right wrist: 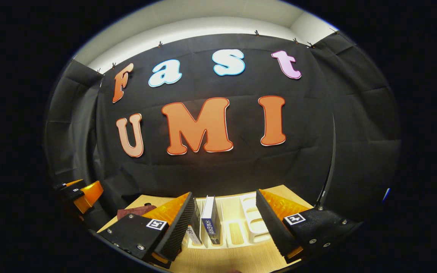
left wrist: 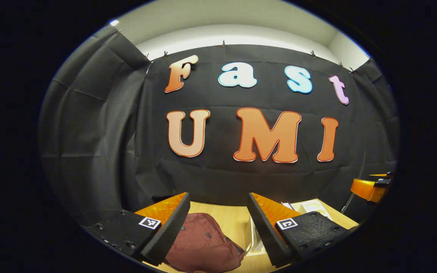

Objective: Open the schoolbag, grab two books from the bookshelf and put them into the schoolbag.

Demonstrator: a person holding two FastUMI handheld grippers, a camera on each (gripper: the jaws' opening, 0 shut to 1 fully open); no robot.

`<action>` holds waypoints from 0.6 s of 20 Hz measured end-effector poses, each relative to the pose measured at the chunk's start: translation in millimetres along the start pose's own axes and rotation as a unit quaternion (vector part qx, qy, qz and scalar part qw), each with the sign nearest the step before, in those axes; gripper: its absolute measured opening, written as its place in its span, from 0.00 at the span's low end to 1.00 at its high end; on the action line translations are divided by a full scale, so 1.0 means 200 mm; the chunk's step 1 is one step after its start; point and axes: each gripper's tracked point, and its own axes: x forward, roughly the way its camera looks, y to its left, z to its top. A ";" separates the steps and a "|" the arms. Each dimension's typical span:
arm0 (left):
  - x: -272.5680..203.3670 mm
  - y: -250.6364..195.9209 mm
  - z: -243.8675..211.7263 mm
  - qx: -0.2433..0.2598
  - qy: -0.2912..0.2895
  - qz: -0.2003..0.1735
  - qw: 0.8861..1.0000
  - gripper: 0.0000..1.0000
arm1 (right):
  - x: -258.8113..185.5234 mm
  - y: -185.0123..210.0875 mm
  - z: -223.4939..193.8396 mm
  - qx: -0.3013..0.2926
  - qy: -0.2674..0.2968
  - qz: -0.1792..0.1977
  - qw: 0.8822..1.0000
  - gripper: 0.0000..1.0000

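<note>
In the left gripper view a maroon schoolbag [left wrist: 203,242] lies on the wooden table [left wrist: 233,218], low between my left gripper's fingers. My left gripper [left wrist: 218,195] hovers above it, open and holding nothing. In the right gripper view a white bookshelf rack [right wrist: 247,218] stands on the table. A book with a blue spine [right wrist: 211,220] stands upright in it, and a second book [right wrist: 194,229] is partly hidden by the left finger. My right gripper [right wrist: 224,193] is open above the rack, touching nothing. The bag's edge [right wrist: 135,210] shows at the left.
The black cloth wall closes off the table's far side. The rack's corner [left wrist: 311,206] shows to the right of the bag. The right gripper [left wrist: 370,187] appears at the far right of the left gripper view, and the left gripper [right wrist: 82,193] at the far left of the right gripper view.
</note>
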 end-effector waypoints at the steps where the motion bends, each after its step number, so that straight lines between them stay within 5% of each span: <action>1: 0.00 0.02 -0.01 -0.008 0.001 0.004 1.000 0.95 | 0.00 0.00 0.00 0.000 -0.001 -0.002 1.000 0.96; 12: 0.05 0.13 -0.02 -0.017 0.008 0.030 0.999 0.95 | 0.03 -0.04 0.00 -0.010 -0.006 -0.018 1.000 0.96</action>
